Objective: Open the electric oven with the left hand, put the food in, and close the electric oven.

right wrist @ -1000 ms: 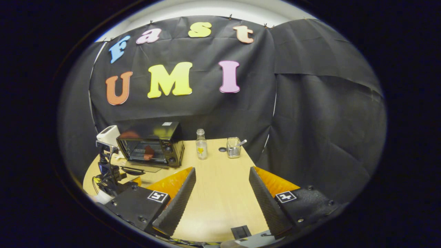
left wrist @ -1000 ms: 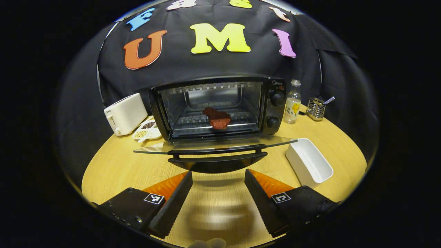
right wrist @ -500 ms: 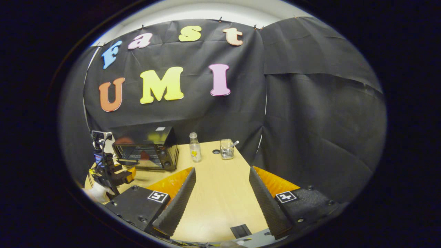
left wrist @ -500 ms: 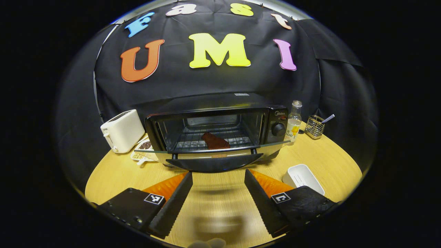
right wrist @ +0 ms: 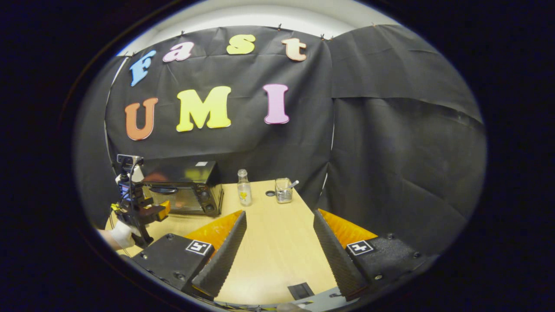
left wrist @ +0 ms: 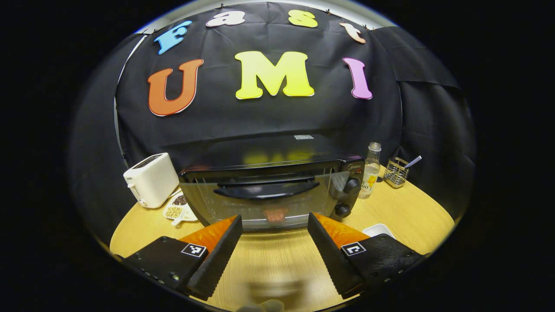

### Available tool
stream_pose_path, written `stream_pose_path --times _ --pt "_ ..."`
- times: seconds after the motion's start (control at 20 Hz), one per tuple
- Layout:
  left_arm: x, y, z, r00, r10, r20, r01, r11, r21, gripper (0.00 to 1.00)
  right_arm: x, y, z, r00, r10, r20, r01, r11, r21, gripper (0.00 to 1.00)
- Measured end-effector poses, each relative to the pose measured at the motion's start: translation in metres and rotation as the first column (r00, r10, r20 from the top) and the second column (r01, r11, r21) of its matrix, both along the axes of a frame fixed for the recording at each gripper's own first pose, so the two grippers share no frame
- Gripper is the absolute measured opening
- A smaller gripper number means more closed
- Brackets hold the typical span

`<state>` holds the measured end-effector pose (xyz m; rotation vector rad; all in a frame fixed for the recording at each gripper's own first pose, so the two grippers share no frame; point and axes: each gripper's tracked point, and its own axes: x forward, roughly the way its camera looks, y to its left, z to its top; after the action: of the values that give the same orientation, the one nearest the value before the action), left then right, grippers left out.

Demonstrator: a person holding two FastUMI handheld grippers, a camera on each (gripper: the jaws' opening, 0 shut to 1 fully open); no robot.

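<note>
Black cloth is backing the counter (left wrist: 390, 216), where the oven (left wrist: 269, 190) is sitting, door up, food (left wrist: 275, 214) showing inside through the glass. Left tool (left wrist: 274, 255) and right tool (right wrist: 279, 255) are gaping wide, holding nothing. Unlatched, the door risks dropping open.

The left gripper view looks level and close at the front of the black glass-doored electric oven (left wrist: 269, 190) on the light wooden table (left wrist: 403, 208). The right gripper view faces the table's far right edge from farther back, sharing the oven (right wrist: 184, 190) at its left.
</note>
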<state>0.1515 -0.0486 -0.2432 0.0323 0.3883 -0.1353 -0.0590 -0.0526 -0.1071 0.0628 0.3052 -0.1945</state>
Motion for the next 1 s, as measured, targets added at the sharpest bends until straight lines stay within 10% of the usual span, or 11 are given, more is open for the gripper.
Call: stream_pose_path --times 0.5,1.0 --pt "-0.034 -0.013 0.013 1.000 -0.015 0.004 0.015 1.000 0.000 0.97 -0.013 0.004 0.004 0.998 0.056 0.013 -0.056 0.998 -0.009 0.98" --pt "-0.147 -0.008 0.162 0.968 0.069 0.242 -0.068 0.998 -0.014 0.97 -0.037 -0.025 0.044 0.968 0.206 0.145 -0.207 0.978 -0.010 0.98"
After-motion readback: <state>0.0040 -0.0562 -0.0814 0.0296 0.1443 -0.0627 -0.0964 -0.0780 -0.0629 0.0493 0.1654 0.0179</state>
